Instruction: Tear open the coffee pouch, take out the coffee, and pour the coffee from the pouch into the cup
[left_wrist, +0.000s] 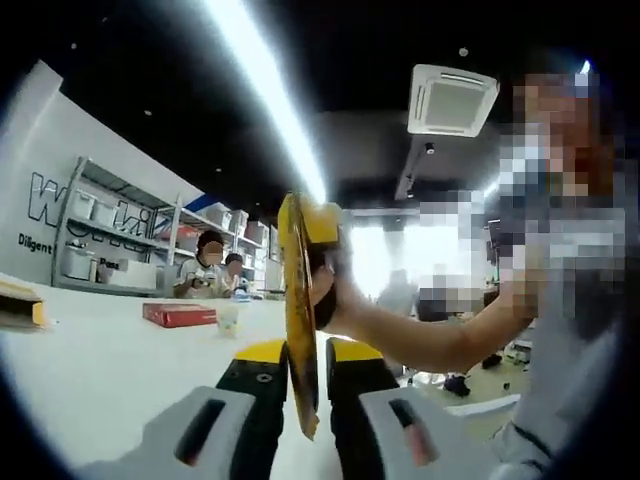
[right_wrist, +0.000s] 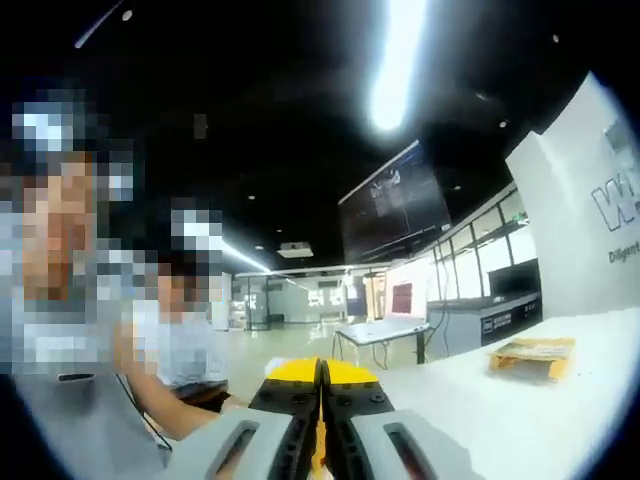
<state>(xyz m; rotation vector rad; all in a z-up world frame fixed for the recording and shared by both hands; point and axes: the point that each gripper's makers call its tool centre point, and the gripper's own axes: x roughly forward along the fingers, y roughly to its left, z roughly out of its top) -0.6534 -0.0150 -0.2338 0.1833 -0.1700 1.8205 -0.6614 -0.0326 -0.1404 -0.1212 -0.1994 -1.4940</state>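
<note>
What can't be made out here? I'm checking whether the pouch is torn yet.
- Coffee pouch, left gripper view: seen edge-on between the left tongs, so its face and any tear are hidden.
- Pouch, right gripper view: only a yellow sliver between the right tongs.
- Small pale cup-like thing on the white table: too small to identify.

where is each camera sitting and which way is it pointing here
Left gripper view: rides the left claw, looking up along its jaws, shut on the yellow coffee pouch seen edge-on, over the white table; the person's forearm reaches to the right claw at the pouch top.
Right gripper view: rides the right claw, facing the ceiling and hall; an arm shows.
Shared: the table, the wall lettering.
</note>
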